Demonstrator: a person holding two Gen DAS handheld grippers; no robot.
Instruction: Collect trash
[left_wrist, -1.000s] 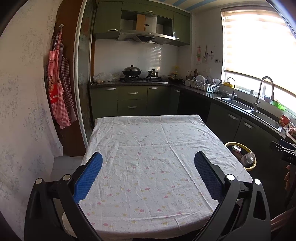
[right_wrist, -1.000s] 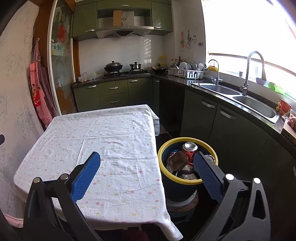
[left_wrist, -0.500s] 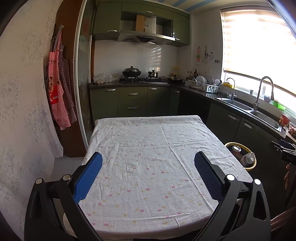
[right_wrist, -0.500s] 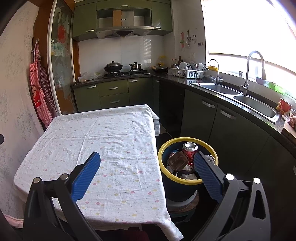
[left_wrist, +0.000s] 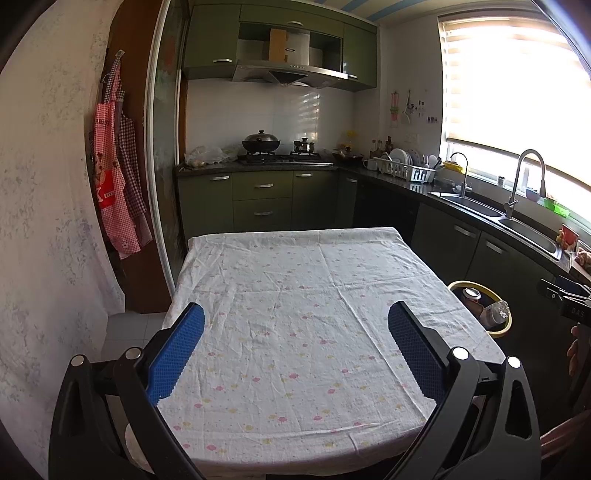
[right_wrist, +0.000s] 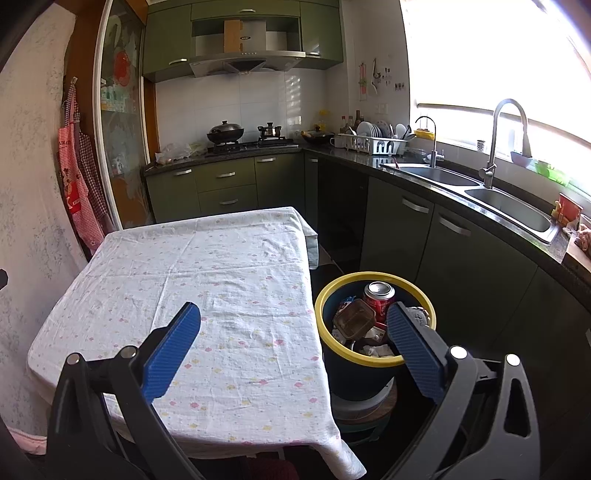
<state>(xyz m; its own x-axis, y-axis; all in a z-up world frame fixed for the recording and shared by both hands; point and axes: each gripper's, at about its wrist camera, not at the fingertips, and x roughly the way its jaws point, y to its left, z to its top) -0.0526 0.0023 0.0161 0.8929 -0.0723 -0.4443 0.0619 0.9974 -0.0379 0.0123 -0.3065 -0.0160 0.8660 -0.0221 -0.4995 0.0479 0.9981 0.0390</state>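
A dark bin with a yellow rim (right_wrist: 375, 360) stands on the floor right of the table. It holds a red soda can (right_wrist: 379, 298), a clear plastic box (right_wrist: 354, 319) and crumpled paper. The bin also shows in the left wrist view (left_wrist: 496, 332). A table under a white flowered cloth (left_wrist: 306, 321) carries nothing; it also shows in the right wrist view (right_wrist: 207, 295). My left gripper (left_wrist: 295, 345) is open and empty above the table's near edge. My right gripper (right_wrist: 293, 341) is open and empty, between table and bin.
Green cabinets and a dark counter (right_wrist: 436, 181) with a double sink (right_wrist: 506, 206) run along the right. A stove with pots (left_wrist: 280, 153) stands at the back. Aprons (left_wrist: 114, 192) hang on the left wall. The bin sits on a low stand (right_wrist: 364, 406).
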